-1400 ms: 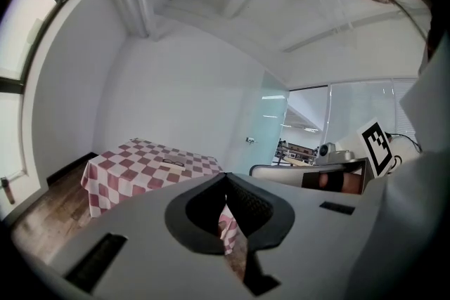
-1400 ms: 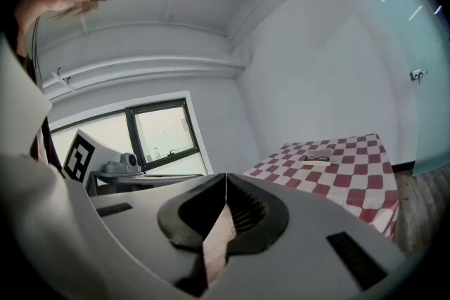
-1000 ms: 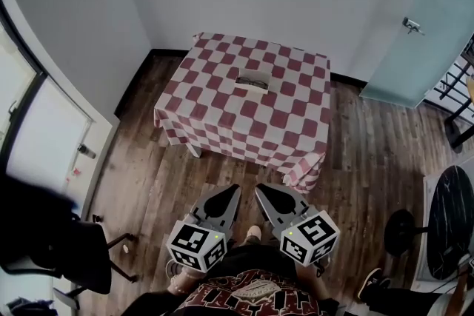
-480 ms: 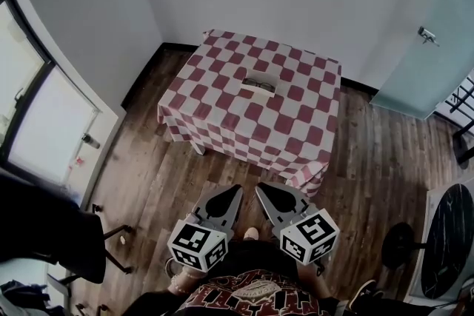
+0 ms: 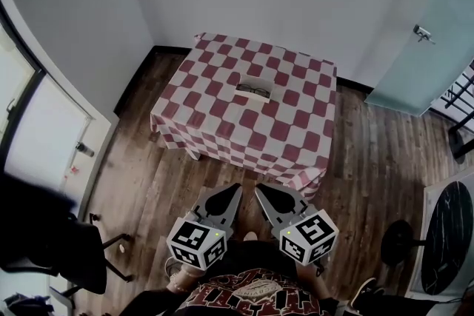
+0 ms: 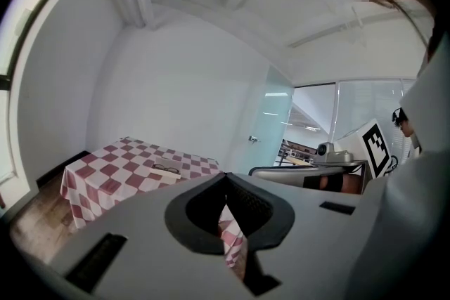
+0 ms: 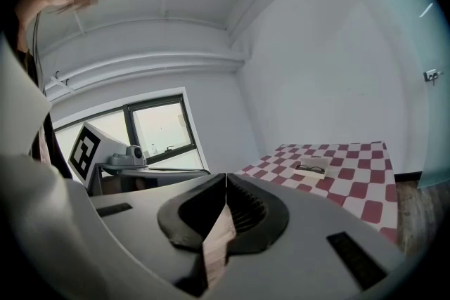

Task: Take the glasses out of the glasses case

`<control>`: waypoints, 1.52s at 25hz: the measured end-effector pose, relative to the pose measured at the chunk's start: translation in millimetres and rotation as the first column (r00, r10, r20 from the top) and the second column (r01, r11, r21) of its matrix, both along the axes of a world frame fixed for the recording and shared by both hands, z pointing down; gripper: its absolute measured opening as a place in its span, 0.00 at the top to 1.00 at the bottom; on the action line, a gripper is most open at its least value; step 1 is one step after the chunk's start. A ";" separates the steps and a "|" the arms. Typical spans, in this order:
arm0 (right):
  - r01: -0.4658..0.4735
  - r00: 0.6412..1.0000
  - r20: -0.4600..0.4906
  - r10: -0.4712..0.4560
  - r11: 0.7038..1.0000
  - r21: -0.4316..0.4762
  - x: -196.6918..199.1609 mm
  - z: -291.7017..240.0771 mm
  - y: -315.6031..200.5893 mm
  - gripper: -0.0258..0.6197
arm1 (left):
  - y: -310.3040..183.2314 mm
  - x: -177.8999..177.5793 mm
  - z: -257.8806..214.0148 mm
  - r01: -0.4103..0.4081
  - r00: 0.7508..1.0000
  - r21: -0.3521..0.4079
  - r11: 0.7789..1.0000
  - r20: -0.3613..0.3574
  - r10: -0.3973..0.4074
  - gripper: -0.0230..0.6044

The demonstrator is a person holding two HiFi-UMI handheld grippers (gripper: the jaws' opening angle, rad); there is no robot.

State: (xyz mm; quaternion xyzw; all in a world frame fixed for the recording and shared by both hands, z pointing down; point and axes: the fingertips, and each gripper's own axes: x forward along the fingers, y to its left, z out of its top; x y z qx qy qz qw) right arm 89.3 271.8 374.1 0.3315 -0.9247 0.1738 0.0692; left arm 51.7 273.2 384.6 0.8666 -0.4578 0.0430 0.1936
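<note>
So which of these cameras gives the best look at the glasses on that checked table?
The head view: it looks down into the open case, so the dark glasses show whole against its pale inside. Both gripper views catch them only at a low slant, small and far off on the table.

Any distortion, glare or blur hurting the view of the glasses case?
Head view: heavy fisheye, walls bow, light even; glasses case small but sharp. Left gripper view: dark vignetted corners, bright window at left, case tiny. Right gripper view: same vignette, jaws fill the lower frame.
</note>
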 end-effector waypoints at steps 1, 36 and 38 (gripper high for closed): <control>-0.001 1.000 -0.001 0.001 1.000 0.002 -2.3 -1.3 -4.3 0.93 | -5.0 -1.8 -0.7 -0.004 1.000 0.001 1.000 0.001 0.004 0.95; -0.171 0.982 -0.076 0.170 0.985 -0.006 -81.0 16.6 -145.2 0.93 | -151.2 -81.2 19.5 -0.224 0.975 -0.047 0.974 -0.013 0.223 0.95; -0.180 0.981 -0.076 0.179 0.984 -0.009 -79.7 16.1 -147.8 0.93 | -154.9 -81.7 20.2 -0.226 0.974 -0.054 0.973 -0.017 0.225 0.95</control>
